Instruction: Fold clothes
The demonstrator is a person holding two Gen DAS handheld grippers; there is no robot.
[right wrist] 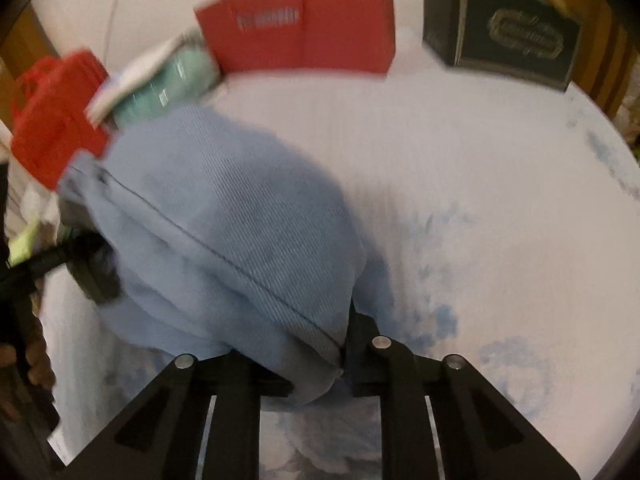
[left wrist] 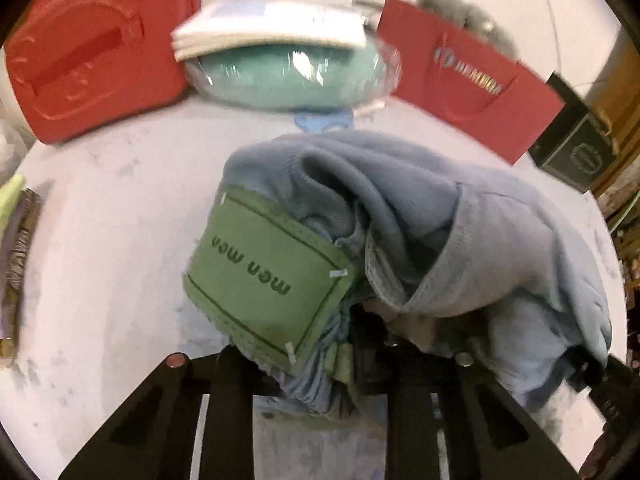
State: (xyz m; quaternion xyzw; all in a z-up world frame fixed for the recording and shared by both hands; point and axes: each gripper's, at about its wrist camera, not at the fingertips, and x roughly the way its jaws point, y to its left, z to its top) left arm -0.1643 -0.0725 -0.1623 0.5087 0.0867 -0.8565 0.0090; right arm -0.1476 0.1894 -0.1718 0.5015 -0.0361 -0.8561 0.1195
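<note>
Both grippers pinch bunched blue trousers [left wrist: 460,240] above my pale worktop [left wrist: 100,220]: left gripper [left wrist: 352,344] by the green label [left wrist: 264,276], right gripper [right wrist: 344,356] on a seam. I judge thick folds may slip.

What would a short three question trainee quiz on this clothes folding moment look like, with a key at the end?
1. True or false: the left gripper is shut on the blue garment.
2. What colour is the patch sewn on the garment: A green, B yellow, C black?
3. Fill in: behind the garment, a stack of white papers lies on a ____ bundle wrapped in clear plastic.

Key
1. True; the cloth is bunched between its fingers, and the right gripper pinches the same garment.
2. A.
3. Mint green; it sits between the red case and the red bag.
</note>
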